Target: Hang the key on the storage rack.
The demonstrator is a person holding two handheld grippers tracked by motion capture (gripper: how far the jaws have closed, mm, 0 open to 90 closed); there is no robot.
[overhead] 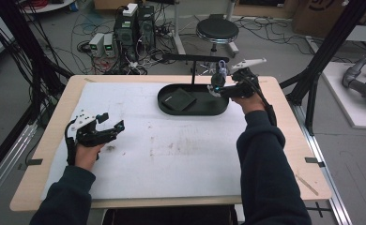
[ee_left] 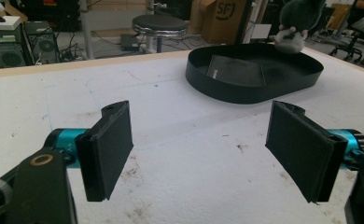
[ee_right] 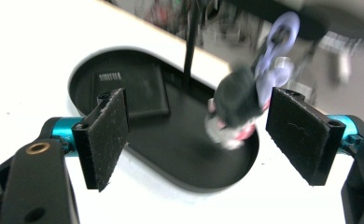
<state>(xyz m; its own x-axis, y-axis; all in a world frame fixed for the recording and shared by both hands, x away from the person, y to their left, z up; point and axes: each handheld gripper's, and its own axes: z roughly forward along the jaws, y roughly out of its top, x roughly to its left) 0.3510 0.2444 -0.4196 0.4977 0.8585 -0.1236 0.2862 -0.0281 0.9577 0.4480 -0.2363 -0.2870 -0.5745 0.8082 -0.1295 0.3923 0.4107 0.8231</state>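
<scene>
A black oval tray (overhead: 193,114) sits at the back of the white mat, holding a flat black square case (overhead: 179,99) in its left half. A thin black stand (overhead: 193,70) rises behind the tray. From its bar hangs a small dark plush charm (overhead: 217,83) on a lilac clip (ee_right: 283,32). My right gripper (overhead: 216,89) is open at the charm. The blurred charm (ee_right: 234,109) lies between the two pads without touching either. My left gripper (overhead: 114,121) is open and empty above the mat at the left, facing the tray (ee_left: 236,91) from a distance.
The mat covers a wooden table (overhead: 54,131) and is stained near its middle. Behind the table stand a round stool (overhead: 217,30), computer boxes (overhead: 134,26) and tangled cables on the floor. Black frame posts (overhead: 326,51) flank both sides.
</scene>
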